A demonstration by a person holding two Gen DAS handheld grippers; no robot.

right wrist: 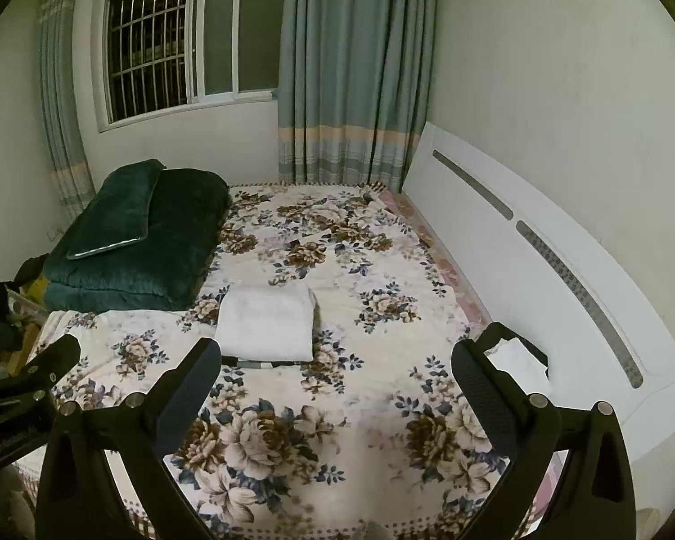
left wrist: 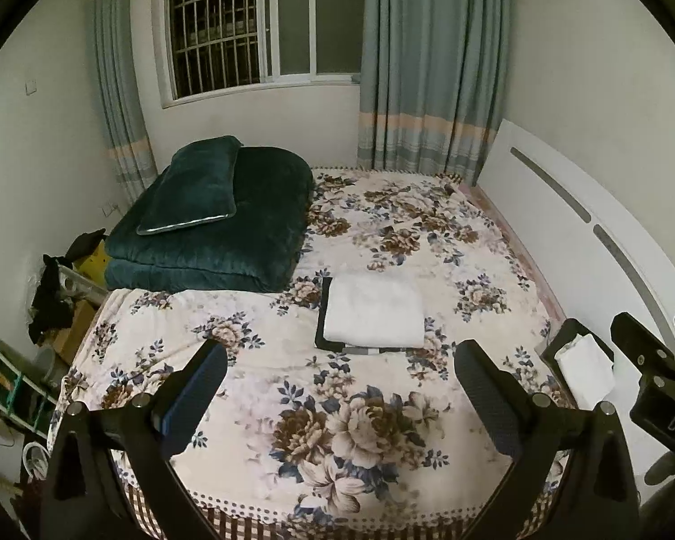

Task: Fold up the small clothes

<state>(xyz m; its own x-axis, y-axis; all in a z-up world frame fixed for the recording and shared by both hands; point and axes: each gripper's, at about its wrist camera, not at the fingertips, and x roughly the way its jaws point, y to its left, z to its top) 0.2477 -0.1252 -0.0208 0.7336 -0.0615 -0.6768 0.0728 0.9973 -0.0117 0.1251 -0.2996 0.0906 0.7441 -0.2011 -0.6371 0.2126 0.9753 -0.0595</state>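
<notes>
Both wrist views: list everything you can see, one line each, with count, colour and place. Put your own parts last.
Folded clothes stack: one, white piece on a dark one, mid-bed.
Small white cloth: one, on a black item, right bed edge by the headboard.
Bed cover: one, cream with brown and blue flowers, over the whole bed.
Quilt: one, dark green, folded, far left of the bed.
Pillow: one, dark green, on the quilt.
Headboard: one, white with grey slots, right side.
Curtains: two, blue-grey, flanking the window.
Window: one, white frame, barred, far wall.
Clutter: several items, mixed colours, floor at left.
Left gripper: black, open, above the near bed.
Right gripper: black, open, above the near bed.
</notes>
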